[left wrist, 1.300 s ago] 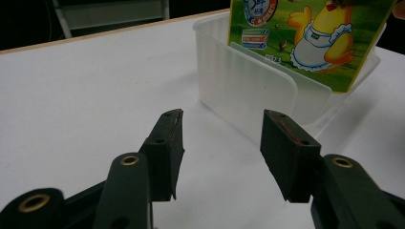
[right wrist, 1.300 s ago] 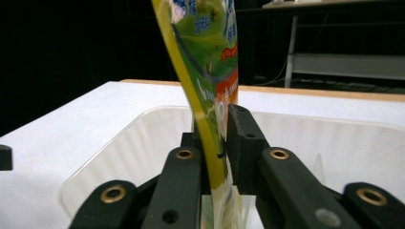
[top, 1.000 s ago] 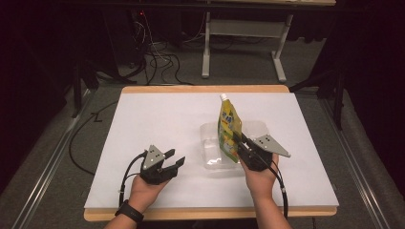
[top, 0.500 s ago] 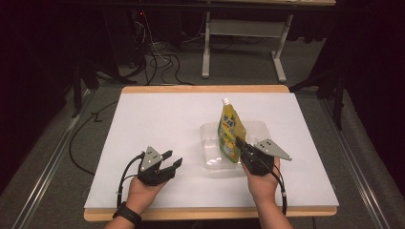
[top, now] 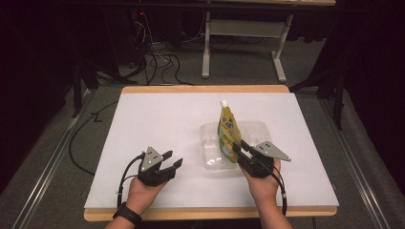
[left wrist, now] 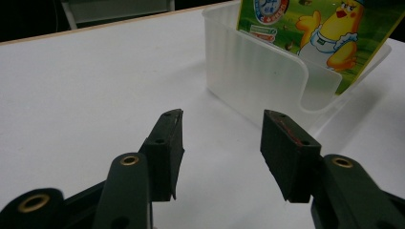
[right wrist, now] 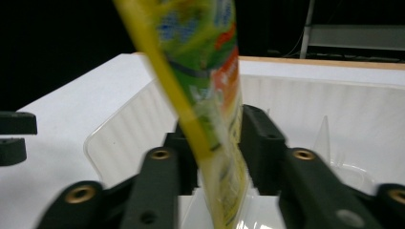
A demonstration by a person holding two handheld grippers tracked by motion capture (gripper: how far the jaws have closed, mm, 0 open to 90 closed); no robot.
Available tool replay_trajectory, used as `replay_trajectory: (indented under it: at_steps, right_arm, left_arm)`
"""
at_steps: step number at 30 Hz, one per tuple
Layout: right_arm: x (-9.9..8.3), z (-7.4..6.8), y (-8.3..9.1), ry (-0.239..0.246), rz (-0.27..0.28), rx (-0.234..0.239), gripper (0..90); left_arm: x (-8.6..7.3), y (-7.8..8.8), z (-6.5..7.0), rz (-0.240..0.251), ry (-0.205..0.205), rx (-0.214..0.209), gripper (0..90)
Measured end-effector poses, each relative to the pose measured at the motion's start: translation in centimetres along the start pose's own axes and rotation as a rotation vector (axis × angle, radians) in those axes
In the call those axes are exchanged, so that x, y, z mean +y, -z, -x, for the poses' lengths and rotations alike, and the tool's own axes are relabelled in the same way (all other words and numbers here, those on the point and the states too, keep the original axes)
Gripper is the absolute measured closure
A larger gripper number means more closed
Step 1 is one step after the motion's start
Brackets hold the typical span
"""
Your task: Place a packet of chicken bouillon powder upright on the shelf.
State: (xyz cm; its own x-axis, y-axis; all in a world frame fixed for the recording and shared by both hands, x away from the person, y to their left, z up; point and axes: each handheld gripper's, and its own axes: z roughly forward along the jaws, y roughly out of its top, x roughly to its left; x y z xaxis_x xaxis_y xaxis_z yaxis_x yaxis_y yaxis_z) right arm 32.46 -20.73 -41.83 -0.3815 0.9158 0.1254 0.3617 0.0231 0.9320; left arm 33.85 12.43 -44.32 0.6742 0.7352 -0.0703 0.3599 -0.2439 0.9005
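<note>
Yellow pouch [top: 228, 135] clamped upright by right hand-held gripper [top: 240, 149].

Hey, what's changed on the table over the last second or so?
The right hand-held gripper, still clamped on the yellow pouch, has lowered it a little into the clear plastic tray. The left hand-held gripper stays open on the white table, barely moved. The tray hasn't shifted.

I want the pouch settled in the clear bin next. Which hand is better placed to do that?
The right. Its tool is already shut on the yellow pouch, holding it upright in the clear bin. The left tool is open, empty and off to the side on the white table.
</note>
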Motion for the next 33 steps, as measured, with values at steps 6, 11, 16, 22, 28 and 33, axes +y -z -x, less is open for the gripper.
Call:
replay_trajectory:
  at_steps: [6,11,16,22,28,33]
  right_arm:
    - [0.1,0.1,0.5,0.038,-0.014,0.048,46.7]
    - [-0.1,0.0,1.8,0.082,-0.036,0.08,41.3]
    - [-0.4,0.7,4.0,0.106,-0.024,0.088,39.6]
    - [-0.4,3.5,5.9,0.115,-0.008,0.026,39.6]
    - [0.6,8.5,6.0,0.09,-0.005,-0.095,39.0]
    - [0.6,11.9,6.5,0.034,0.039,-0.184,37.9]
  left_arm:
    - [0.0,0.1,-0.2,0.006,0.007,0.005,49.9]
    - [0.1,0.3,-0.6,0.011,0.012,0.013,49.6]
    - [0.2,0.7,-1.1,0.022,0.022,0.027,48.0]
    - [0.2,1.1,-1.7,0.04,0.034,0.033,46.9]
    - [0.1,1.4,-2.6,0.044,0.053,0.062,46.4]
    - [-0.5,1.5,-2.9,0.024,0.07,0.076,45.3]
